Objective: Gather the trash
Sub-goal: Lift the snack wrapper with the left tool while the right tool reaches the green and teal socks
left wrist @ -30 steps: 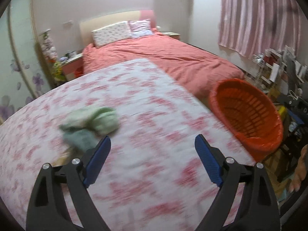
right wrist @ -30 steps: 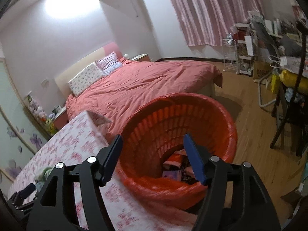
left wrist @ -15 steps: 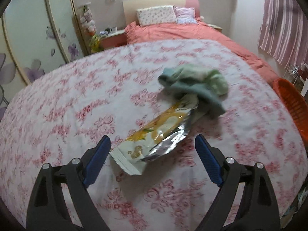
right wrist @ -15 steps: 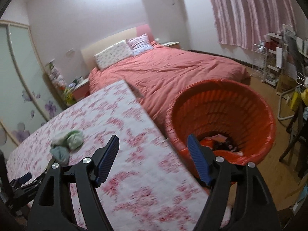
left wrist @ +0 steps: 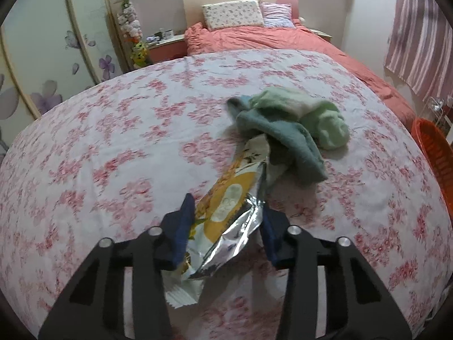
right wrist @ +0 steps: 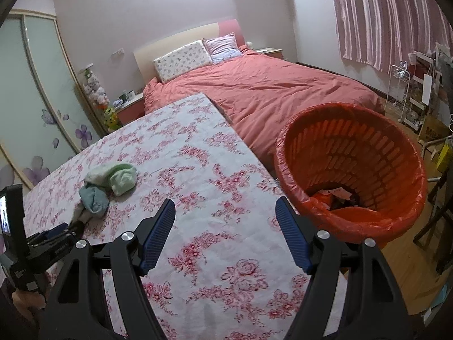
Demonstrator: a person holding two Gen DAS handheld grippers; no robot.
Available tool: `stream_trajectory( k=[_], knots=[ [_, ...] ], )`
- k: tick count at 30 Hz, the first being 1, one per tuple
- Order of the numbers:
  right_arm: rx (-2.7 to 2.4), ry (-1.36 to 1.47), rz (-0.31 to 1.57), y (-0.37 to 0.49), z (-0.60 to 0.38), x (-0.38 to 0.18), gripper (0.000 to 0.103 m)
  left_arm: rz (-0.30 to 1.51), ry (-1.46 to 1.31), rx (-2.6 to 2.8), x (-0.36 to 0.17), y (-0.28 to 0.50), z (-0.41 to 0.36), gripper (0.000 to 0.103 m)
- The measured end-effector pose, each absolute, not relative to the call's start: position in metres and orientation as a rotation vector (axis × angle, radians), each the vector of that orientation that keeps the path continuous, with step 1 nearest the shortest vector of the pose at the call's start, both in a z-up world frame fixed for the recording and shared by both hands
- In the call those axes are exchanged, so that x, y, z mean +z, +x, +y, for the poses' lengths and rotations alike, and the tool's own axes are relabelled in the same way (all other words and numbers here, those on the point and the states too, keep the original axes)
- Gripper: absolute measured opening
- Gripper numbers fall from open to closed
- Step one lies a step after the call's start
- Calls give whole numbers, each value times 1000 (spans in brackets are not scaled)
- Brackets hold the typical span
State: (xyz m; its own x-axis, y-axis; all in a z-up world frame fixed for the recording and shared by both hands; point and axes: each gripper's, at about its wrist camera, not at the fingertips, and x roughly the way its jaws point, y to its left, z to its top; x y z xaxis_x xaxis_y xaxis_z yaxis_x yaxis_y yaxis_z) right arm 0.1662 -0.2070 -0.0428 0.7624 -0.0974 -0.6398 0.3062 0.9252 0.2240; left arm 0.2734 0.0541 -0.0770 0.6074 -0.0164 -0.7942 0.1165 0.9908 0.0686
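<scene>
A yellow and silver snack wrapper (left wrist: 235, 187) lies on the floral tablecloth (left wrist: 119, 147), its far end tucked under a bundle of green and teal cloth (left wrist: 286, 121). My left gripper (left wrist: 226, 223) straddles the wrapper's near end. Its jaws are closing, and both blue pads (left wrist: 184, 221) press the crumpled foil. The right wrist view shows that left gripper (right wrist: 56, 235) low at the left, just short of the cloth bundle (right wrist: 113, 181). My right gripper (right wrist: 225, 226) hangs open over the tablecloth with nothing between its fingers. The orange trash basket (right wrist: 368, 226) stands to its right.
The orange basket (left wrist: 436, 153) sits off the table's right edge, lined with a red bag and holding some trash. A bed with a pink cover (right wrist: 269, 90) lies beyond the table. Shelves and a chair crowd the right wall (right wrist: 419, 90).
The left gripper swung from the basket side to the wrapper, came down onto it and narrowed its jaws around it. The right gripper's view swung left from the basket to the table.
</scene>
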Motion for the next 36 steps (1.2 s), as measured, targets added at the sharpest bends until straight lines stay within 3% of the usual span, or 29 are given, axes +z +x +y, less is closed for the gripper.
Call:
stream_trajectory(
  k=[12, 36],
  knots=[
    [-154, 300, 712, 178, -179, -49, 73, 925, -20, 143, -74, 275, 140, 43],
    [113, 211, 831, 271, -56, -62, 71, 912, -92, 117, -80, 273, 154, 52]
  ],
)
